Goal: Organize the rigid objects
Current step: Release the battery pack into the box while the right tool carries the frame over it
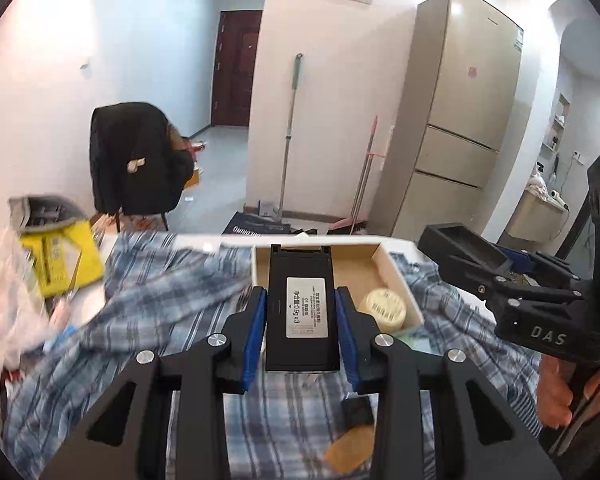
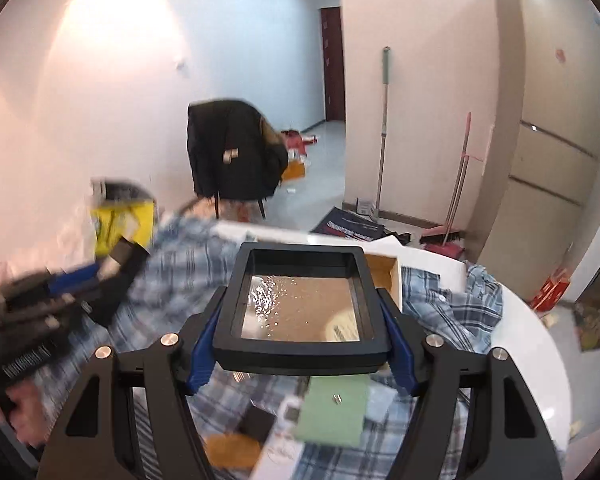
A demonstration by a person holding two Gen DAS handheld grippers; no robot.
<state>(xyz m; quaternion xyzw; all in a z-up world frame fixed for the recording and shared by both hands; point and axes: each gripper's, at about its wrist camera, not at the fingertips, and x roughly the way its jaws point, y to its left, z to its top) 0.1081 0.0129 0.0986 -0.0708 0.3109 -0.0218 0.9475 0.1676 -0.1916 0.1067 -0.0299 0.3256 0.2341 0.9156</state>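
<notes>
In the left wrist view my left gripper (image 1: 300,312) is shut on a black flat case (image 1: 300,308) with a white label, held above a shallow wooden box (image 1: 396,276). A round cream tin (image 1: 384,307) lies in that box. My right gripper (image 1: 476,264) shows at the right, holding a black square case. In the right wrist view my right gripper (image 2: 302,316) is shut on that black square case with a clear window (image 2: 300,304), above the wooden box (image 2: 392,276). The left gripper (image 2: 112,264) is blurred at the left.
A blue plaid cloth (image 1: 172,300) covers the white round table (image 2: 540,352). A yellow box (image 1: 60,256) and plastic bags lie at the left. A green card (image 2: 334,408), small black box (image 2: 256,420) and brown pad (image 2: 232,450) lie near me. A chair with a black jacket (image 1: 136,160) stands beyond.
</notes>
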